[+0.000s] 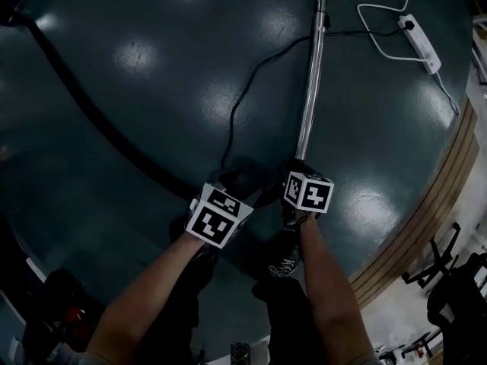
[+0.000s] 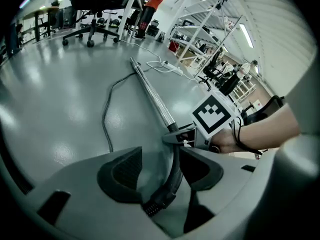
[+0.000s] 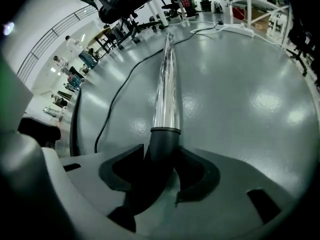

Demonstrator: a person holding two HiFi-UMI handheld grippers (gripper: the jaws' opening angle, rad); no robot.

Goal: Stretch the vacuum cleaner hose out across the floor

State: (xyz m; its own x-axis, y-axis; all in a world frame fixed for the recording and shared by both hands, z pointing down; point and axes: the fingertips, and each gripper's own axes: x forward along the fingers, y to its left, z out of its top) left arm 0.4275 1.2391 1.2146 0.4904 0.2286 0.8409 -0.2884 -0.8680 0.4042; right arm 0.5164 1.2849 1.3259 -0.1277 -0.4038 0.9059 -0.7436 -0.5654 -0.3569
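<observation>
The black ribbed hose runs from the far left across the dark floor towards my grippers. A shiny metal wand lies pointing away from me. My right gripper is shut on the wand's black cuff, with the tube stretching ahead between its jaws. Just left of it, my left gripper stands open around the curved black handle and the ribbed hose end. The handle lies close to the right pad, with floor showing beside the left pad. The right gripper's marker cube shows ahead.
A thin black power cable snakes left of the wand. A white power strip with its cord lies at the far right. A wooden wall base bounds the floor on the right. Office chairs stand far off. My shoe is below the grippers.
</observation>
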